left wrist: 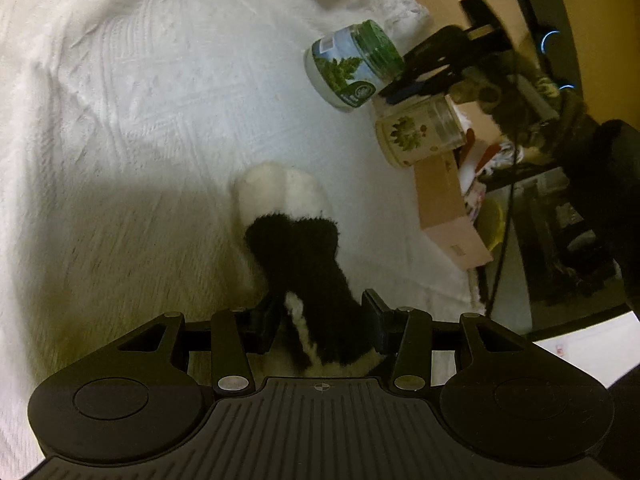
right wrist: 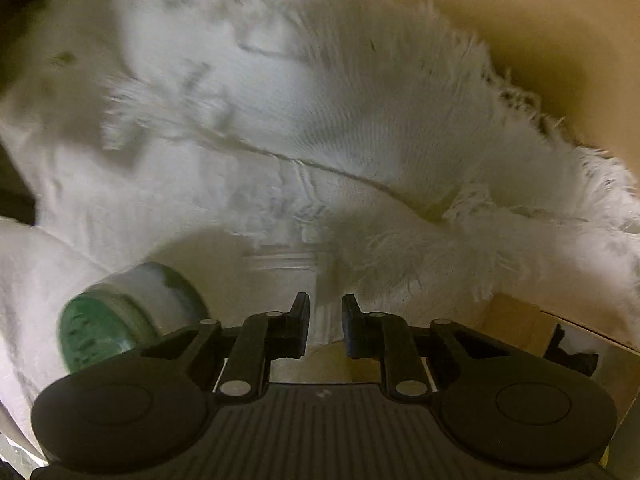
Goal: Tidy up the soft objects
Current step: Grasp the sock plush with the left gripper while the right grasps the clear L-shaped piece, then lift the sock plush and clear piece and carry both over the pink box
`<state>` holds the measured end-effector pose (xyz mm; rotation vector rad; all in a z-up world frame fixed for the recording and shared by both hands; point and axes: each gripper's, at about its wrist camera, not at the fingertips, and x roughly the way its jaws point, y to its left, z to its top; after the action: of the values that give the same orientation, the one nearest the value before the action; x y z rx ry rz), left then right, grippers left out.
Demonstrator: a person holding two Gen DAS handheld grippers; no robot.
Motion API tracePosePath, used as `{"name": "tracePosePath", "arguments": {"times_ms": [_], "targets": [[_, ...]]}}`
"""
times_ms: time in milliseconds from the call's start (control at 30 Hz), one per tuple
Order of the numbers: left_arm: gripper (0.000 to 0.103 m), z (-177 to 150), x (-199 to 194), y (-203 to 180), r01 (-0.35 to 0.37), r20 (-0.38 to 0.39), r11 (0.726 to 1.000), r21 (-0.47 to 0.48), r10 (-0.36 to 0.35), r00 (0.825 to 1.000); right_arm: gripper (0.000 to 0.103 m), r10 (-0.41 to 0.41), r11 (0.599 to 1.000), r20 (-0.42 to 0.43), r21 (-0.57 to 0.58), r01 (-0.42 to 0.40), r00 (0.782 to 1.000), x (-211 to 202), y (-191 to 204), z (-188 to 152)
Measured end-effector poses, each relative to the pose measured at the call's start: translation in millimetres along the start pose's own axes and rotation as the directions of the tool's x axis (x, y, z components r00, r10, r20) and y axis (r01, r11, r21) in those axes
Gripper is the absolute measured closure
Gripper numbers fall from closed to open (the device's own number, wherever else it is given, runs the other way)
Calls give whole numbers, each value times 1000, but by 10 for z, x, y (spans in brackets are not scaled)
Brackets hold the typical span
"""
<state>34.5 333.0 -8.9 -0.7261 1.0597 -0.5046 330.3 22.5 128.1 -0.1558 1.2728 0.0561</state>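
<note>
In the left wrist view my left gripper [left wrist: 320,312] is shut on a black and white plush toy [left wrist: 298,240], which hangs forward between the fingers over a white textured blanket [left wrist: 140,120]. In the right wrist view my right gripper [right wrist: 325,320] is open with a narrow gap and holds nothing. It hovers just over the fringed edge of the white blanket [right wrist: 300,120]. A green-lidded jar [right wrist: 128,316] lies on its side just left of my right gripper.
The green-lidded jar [left wrist: 354,64] and a floral jar [left wrist: 420,132] lie on the blanket's right edge beside a pink cardboard box [left wrist: 448,208]. The other gripper, dark [left wrist: 436,60], reaches in above them. Dark furniture and a cable fill the right side.
</note>
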Motion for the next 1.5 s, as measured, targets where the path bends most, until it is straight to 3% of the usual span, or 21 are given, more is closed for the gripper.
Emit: {"name": "tracePosePath", "arguments": {"times_ms": [200,267,333,400,467,600,700,767,867,1000,1067,1233,1367,1500], "targets": [[56,20,38,37,33,12,999,-15,-33,999,91,7,1000,-12,11,-7,1000,110,20,39],[57,26,60,30,30,15,999,-25,-29,999,91,7,1000,30,8,-8,1000,-47,45,-38],[61,45,89,6,14,19,1000,-28,-13,1000,91,2,1000,141,-2,-2,990,-422,53,-231],[65,76,135,-27,-2,19,1000,-23,2,1000,91,-27,999,297,-16,33,954,-883,81,-503],[68,107,192,-92,-27,24,1000,-13,27,999,91,22,1000,427,-23,-13,904,-1337,73,-869],[70,127,361,-219,-58,17,998,-21,58,998,91,154,988,562,-70,-139,812,-1809,75,-1723],[69,139,495,-365,-89,-5,996,15,89,996,91,151,989,614,-93,-119,775,-1727,33,-2315],[66,161,554,-531,-146,-23,984,101,149,989,91,122,992,614,-84,-89,780,-1518,29,-2610],[62,121,608,-776,-204,-78,951,231,227,971,91,117,993,576,-81,-86,809,-1074,-19,-2988],[62,27,577,-946,-238,-117,916,322,288,950,91,129,992,509,-67,-110,851,-467,-62,-3360],[62,-23,564,-988,-268,-135,901,342,329,935,91,139,990,493,-42,-136,859,-221,-71,-3518],[61,-140,515,-1032,-322,-161,888,327,388,907,89,72,997,561,-50,-53,825,63,-54,-3767],[60,-212,620,-1051,-381,-138,877,294,433,891,60,122,992,605,-92,-83,787,187,-131,-3816],[56,-264,766,-1093,-407,-121,874,266,449,885,55,143,989,652,-129,-76,744,225,-163,-3789]]}}
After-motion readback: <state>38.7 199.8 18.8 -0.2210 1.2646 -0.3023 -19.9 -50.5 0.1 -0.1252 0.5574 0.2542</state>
